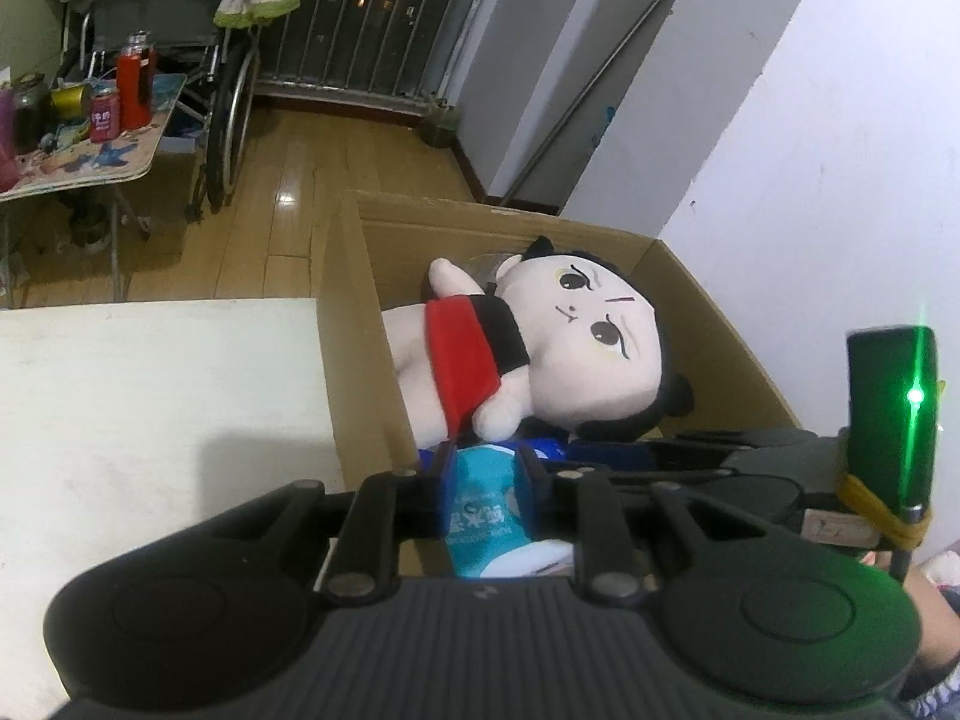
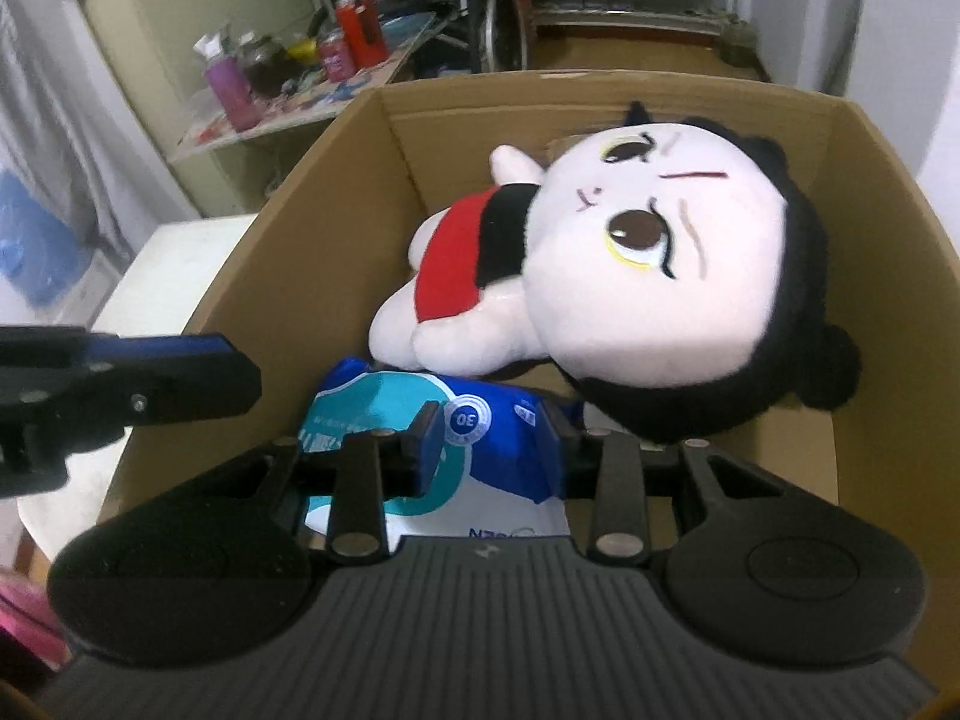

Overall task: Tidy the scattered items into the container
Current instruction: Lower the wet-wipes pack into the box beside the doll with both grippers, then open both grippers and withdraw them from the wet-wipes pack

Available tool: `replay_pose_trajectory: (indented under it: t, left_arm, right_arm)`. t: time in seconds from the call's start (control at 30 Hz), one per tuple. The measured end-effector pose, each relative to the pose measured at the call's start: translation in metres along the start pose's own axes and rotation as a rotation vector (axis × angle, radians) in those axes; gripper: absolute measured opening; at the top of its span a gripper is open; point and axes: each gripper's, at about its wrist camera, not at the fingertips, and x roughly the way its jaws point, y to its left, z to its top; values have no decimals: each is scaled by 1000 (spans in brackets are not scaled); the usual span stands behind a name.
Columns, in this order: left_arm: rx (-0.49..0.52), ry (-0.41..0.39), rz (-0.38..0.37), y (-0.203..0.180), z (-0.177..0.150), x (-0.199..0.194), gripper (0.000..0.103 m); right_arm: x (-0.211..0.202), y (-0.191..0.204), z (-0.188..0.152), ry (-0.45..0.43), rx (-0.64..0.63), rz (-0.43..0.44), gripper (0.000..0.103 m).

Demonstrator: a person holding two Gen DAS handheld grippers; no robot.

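Packet: blue-and-white wipes packet (image 2: 480, 456) sits at the near end of the cardboard box (image 2: 288, 228), seemingly touching the plush doll (image 2: 600, 276).
Right gripper (image 2: 489, 450): clamped on the packet.
Left gripper (image 1: 483, 474): clamped on the packet's teal end.
Box: beside white table (image 1: 150, 408).

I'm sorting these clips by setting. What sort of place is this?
Most likely a lived-in home room: wooden plank floor, a folded wheelchair by a cluttered small table, and a brown cardboard box holding a plush doll.

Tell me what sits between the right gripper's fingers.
A blue-and-white wipes pack sits between the right gripper fingers, inside the cardboard box, seen in the right wrist view.
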Motion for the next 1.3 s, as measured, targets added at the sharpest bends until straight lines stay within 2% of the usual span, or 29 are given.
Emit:
replay_pose_trajectory:
  t: [0.1, 0.23, 0.37, 0.5, 0.57, 0.7, 0.8, 0.87, 0.93, 0.97, 1.07, 1.13, 1.17, 1.23, 1.3]
  left_arm:
    - [33, -7, 7, -2, -2, 1, 22]
    - [85, -25, 15, -5, -6, 2, 22]
    - [131, -64, -4, -6, -9, 5, 30]
    - [173, -100, -75, -5, -12, 11, 37]
    - [163, -103, -132, -4, -13, 13, 40]
    - [188, -137, -210, -15, -17, 9, 61]
    - [193, -145, -248, -24, -20, 8, 65]
    - [187, -119, -232, -27, -20, 11, 67]
    - [184, -127, -214, -26, -22, 10, 71]
    - [161, -128, -212, -23, -23, 11, 72]
    - [163, -102, -223, -17, -26, 14, 73]
    - [277, -92, -172, -29, -32, 18, 66]
    - [297, -84, -159, -34, -33, 19, 67]
    - [306, -86, -164, -35, -34, 18, 67]
    - [283, -85, -172, -33, -33, 18, 71]
  right_arm:
    - [-14, -3, -8, -57, 53, 26, 33]
    - [-55, -7, -11, -198, 97, 43, 33]
    - [-87, -4, -24, -314, 73, -11, 33]
    - [-101, -7, -41, -409, 81, -54, 36]
    - [-98, -10, -47, -410, 85, -73, 40]
    - [-88, -10, -62, -411, 109, -102, 47]
    - [-88, -10, -63, -423, 131, -141, 46]
    - [-92, -16, -65, -422, 227, -131, 46]
    - [-99, -22, -77, -503, 292, -88, 49]
    - [-101, -21, -83, -540, 305, -123, 52]
    - [-100, -18, -93, -576, 282, -208, 53]
    - [-102, -19, -95, -610, 302, -214, 53]
    - [-104, -18, -96, -635, 303, -231, 53]
    - [-101, -18, -95, -623, 280, -260, 53]
    - [-99, -19, -97, -605, 277, -249, 59]
